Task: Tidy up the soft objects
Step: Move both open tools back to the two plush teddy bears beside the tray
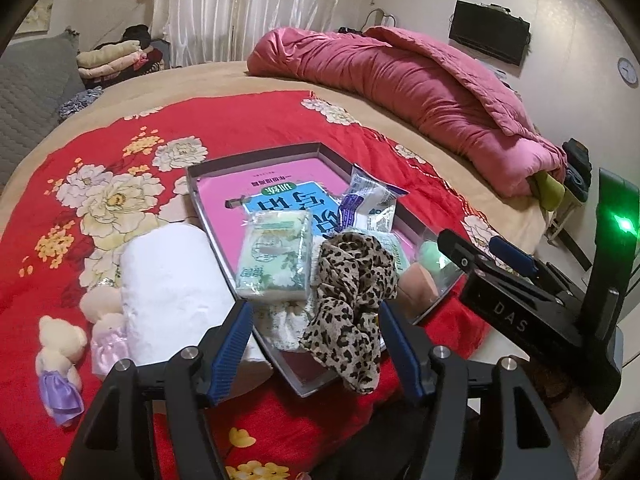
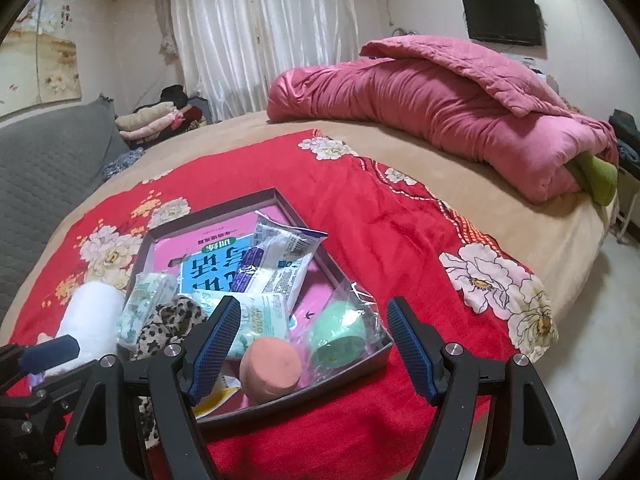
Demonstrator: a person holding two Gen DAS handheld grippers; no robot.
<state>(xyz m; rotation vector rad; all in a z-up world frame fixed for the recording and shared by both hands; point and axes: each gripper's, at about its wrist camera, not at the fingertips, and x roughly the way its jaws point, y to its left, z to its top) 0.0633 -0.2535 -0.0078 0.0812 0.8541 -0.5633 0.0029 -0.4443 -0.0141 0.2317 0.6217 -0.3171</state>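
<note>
A shallow grey tray [image 1: 200, 176] on the red flowered blanket holds soft things. My left gripper [image 1: 314, 344] stands open at the tray's near edge. A leopard-print scarf [image 1: 352, 300] lies loose between its fingers, and a green tissue pack [image 1: 276, 256] sits just beyond. A white towel roll [image 1: 172, 288] and two small teddy bears [image 1: 60, 356] lie left of the tray. My right gripper [image 2: 313, 308] is open above the tray's near corner, over a pink sponge [image 2: 270, 372] and a green sponge in a clear bag [image 2: 340, 336]. A white packet [image 2: 280, 256] leans further back.
A pink quilt [image 2: 440, 112] is bundled at the far side of the bed. A grey cushioned headboard [image 2: 48, 168] and folded clothes [image 2: 148, 120] stand at the left. The bed's edge and the floor [image 2: 592, 340] lie to the right.
</note>
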